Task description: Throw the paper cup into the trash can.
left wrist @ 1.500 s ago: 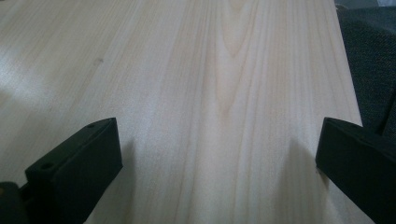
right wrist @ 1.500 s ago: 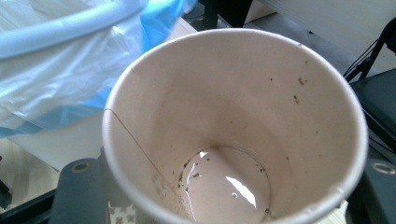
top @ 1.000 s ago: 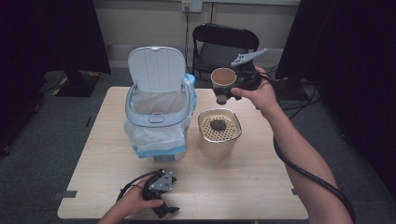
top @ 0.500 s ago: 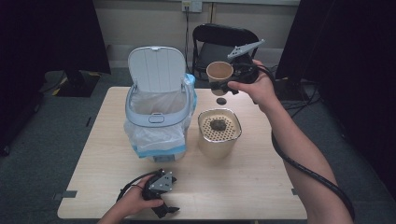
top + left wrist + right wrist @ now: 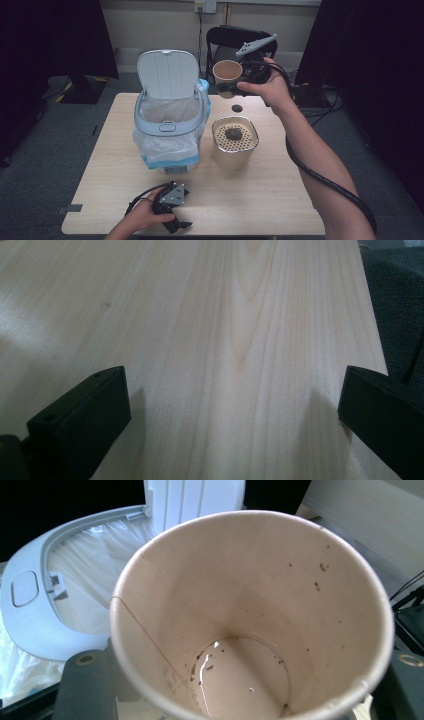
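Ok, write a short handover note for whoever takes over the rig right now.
Right tool: shut on the paper cup, held up beside the open bin; cup nearly empty, only specks inside.
Left tool: open, resting on the table.
Done, by the look of it: dregs sit in the strainer.
Left, probably: drop the cup in the bin.

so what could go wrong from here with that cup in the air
The paper cup is held in the right gripper above the table, beside the open bin. Wet specks cling to its inside, so tipping it short of the bin liner could drip dregs onto the table or the strainer pot. A swing could also clip the raised lid.
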Demonstrator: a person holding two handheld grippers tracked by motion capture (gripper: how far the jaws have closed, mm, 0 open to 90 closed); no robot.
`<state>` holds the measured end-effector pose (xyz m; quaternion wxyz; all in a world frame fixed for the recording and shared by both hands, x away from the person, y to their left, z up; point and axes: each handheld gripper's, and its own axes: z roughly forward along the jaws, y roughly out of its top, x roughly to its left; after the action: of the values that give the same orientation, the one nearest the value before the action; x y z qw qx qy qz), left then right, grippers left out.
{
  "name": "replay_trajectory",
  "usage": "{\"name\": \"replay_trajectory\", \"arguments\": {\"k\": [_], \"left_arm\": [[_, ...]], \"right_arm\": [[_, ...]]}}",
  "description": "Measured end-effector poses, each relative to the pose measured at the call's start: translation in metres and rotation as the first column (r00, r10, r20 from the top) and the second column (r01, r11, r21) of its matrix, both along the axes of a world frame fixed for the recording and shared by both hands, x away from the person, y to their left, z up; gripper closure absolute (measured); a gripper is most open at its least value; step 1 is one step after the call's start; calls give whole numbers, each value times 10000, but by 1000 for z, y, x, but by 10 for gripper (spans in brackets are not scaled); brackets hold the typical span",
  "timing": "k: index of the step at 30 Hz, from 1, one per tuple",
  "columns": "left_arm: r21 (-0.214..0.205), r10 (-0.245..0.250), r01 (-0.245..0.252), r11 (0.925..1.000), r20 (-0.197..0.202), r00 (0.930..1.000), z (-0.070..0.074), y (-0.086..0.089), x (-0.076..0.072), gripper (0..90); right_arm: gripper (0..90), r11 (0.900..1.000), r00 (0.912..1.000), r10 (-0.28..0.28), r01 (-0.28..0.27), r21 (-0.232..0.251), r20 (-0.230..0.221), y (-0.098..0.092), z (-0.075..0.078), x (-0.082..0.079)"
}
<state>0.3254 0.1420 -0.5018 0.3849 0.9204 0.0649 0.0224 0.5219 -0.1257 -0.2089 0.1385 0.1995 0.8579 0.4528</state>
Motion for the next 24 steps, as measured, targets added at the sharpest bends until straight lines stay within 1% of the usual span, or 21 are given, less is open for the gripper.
{"name": "replay_trajectory", "arguments": {"k": [7, 16, 21, 24], "left_arm": [[-7, 4, -4, 10000, -2, 10000, 0, 0, 0, 0], [-5, 5, -5, 10000, 0, 10000, 0, 0, 0, 0], [-3, 2, -2, 10000, 2, 10000, 0, 0, 0, 0], [-6, 5, -5, 10000, -1, 10000, 0, 0, 0, 0]], "right_arm": [[278, 9997, 9997, 249, -250, 56, 80, 13, 8, -2], [277, 9994, 9994, 329, -330, 115, 82, 25, 12, 0], [277, 9988, 9989, 444, -447, 218, 125, 34, 16, 0], [278, 9984, 9986, 528, -530, 201, 95, 40, 15, -1]]}}
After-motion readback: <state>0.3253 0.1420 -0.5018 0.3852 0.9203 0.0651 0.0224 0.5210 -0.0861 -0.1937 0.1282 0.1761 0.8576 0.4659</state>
